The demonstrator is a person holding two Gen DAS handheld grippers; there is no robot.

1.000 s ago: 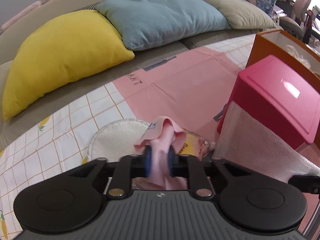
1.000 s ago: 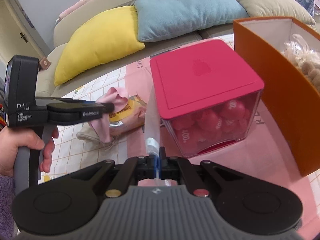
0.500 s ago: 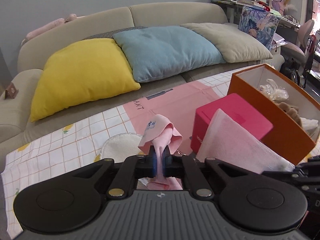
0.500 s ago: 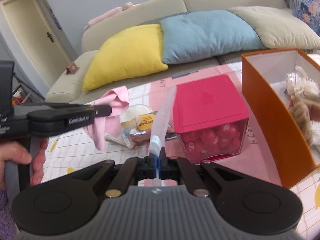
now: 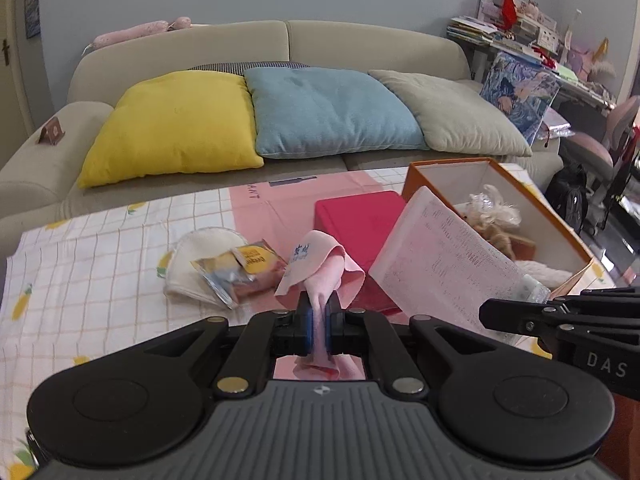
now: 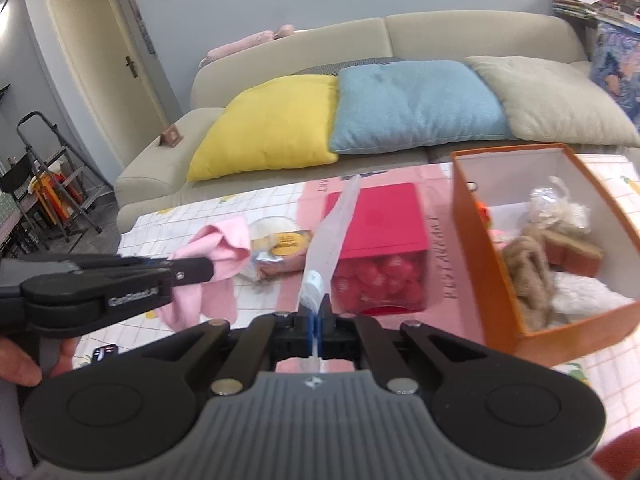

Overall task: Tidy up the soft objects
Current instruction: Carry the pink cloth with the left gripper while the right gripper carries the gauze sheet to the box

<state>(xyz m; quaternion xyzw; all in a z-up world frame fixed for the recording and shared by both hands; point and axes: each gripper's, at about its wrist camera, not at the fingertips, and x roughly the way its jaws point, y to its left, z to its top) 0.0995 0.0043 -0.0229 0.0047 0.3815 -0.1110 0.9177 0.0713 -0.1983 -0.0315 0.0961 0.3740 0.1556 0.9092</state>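
My left gripper [image 5: 318, 314] is shut on a pink cloth [image 5: 316, 268] with blue lettering and holds it above the table; the cloth also shows hanging from that gripper in the right wrist view [image 6: 216, 256]. My right gripper [image 6: 316, 320] is shut on a flat white mesh packet [image 6: 332, 232], which stands up edge-on; in the left wrist view the packet [image 5: 448, 256] shows broadside to the right of the pink cloth. An open orange box [image 6: 472, 232] with soft toys and fluffy items inside stands at the right.
A red-lidded clear box [image 6: 376, 216] of red balls stands beside the orange box. A round white pad [image 5: 200, 248] and snack packets [image 5: 248, 268] lie on the checked tablecloth [image 5: 100, 264]. A sofa with yellow [image 5: 172, 124], blue and beige cushions is behind.
Both grippers have risen and pulled back from the table with their items still held. The view widened from the boxes close up to the whole table and sofa.
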